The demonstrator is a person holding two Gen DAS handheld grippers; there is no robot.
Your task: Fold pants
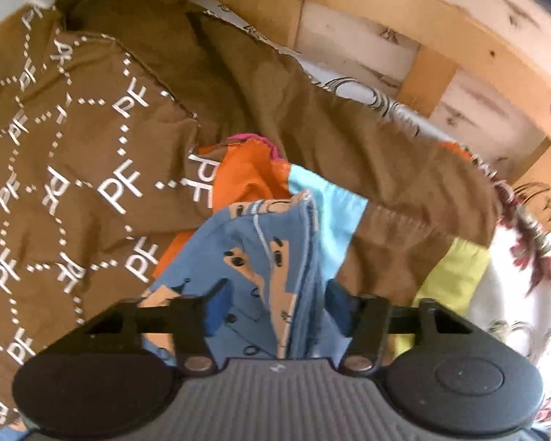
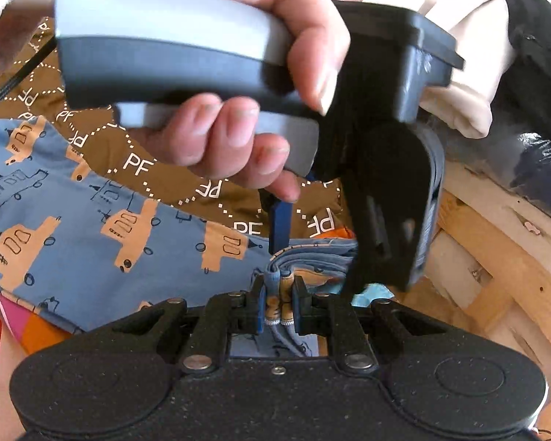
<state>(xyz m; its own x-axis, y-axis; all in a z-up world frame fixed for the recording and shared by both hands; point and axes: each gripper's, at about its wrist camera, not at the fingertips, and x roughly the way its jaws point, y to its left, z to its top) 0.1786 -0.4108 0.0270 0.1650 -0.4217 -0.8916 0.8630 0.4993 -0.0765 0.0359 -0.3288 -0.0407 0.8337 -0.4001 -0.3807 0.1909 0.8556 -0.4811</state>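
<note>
The pants (image 2: 84, 228) are blue with tan truck prints and lie spread over a brown quilt. My right gripper (image 2: 278, 307) is shut on a bunched edge of the pants at the bottom centre of its view. My left gripper (image 1: 272, 305) has its jaws wide apart, with a fold of the pants (image 1: 260, 257) lying between the fingers. In the right wrist view the left gripper (image 2: 312, 235) is held by a hand just above the pinched edge, with one blue finger (image 2: 280, 226) pointing down at the cloth.
A brown quilt (image 1: 73, 154) printed with "PF" covers the bed. Orange cloth (image 1: 246, 176), light blue cloth (image 1: 334, 209) and yellow cloth (image 1: 455, 279) lie under the pants. A wooden bed frame (image 1: 440, 66) runs along the far side.
</note>
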